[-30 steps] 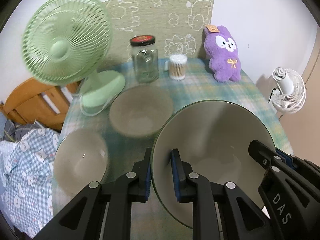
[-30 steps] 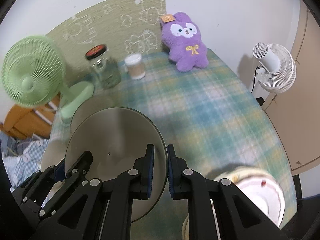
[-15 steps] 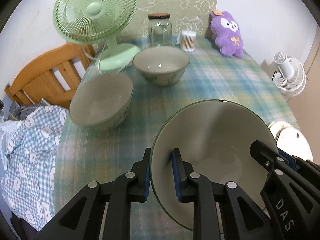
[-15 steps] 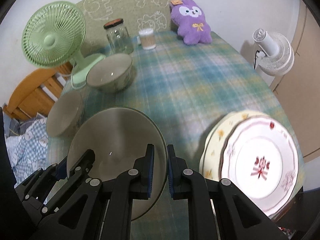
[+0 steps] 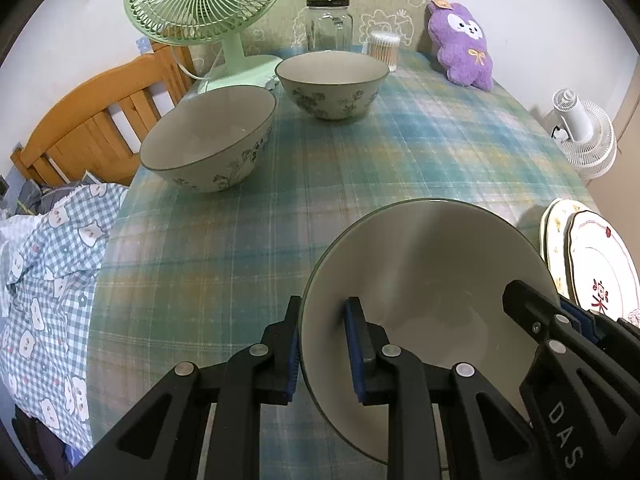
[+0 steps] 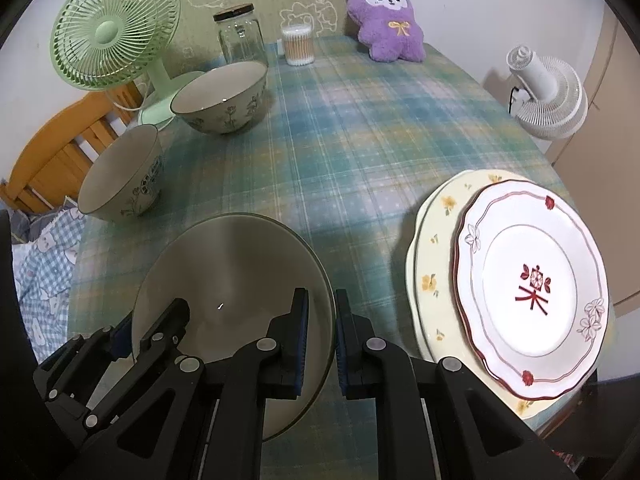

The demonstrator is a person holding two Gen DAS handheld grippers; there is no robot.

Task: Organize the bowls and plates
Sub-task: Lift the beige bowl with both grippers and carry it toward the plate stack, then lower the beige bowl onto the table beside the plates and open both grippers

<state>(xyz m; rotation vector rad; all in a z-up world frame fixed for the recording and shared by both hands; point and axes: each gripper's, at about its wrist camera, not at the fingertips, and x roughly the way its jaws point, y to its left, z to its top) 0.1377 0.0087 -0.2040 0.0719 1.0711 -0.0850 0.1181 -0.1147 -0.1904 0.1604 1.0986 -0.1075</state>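
On the table [image 6: 360, 128], the held bowl [image 6: 240, 280] sits nearest the cameras, its rim pinched on the left side by the left gripper [image 5: 324, 344] and on the right side by the right gripper [image 6: 320, 344]. To its right lies a stack of two plates [image 6: 532, 284], the smaller plate on top of the larger one, near the table's right edge. Beyond the held bowl, to the left, stands a second bowl [image 6: 120, 176] by the table's left edge; a third bowl [image 6: 222, 98] stands farther back, apart from it. Behind these, along the wall, stand a desk fan [image 6: 116, 36], a glass jar [image 6: 240, 36], a cotton swab container [image 6: 298, 45] and a plush toy [image 6: 388, 20], left to right. A wooden bed frame [image 5: 96, 120] is left of the table, a standing fan [image 6: 548, 92] right of it.
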